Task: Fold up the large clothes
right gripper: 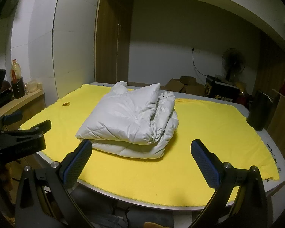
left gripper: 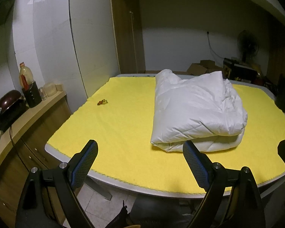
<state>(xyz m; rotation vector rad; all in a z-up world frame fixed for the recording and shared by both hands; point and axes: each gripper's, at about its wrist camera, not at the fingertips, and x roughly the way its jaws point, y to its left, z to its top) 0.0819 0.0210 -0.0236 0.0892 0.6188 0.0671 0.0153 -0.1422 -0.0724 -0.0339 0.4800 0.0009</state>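
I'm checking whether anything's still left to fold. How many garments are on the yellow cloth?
1: a white padded garment, already folded into a bundle, lies mid-cloth; both grippers hang open before it. Nothing else seems hidden.

Bare yellow cloth (right gripper: 209,125) surrounds the folded white garment (right gripper: 129,117), the only obstacle.

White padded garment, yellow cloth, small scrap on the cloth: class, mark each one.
white padded garment (right gripper: 123,114), right wrist view, top folded layer.
yellow cloth (right gripper: 209,125), right wrist view, bare stretch right of garment.
small scrap (left gripper: 102,102), left wrist view, its middle.
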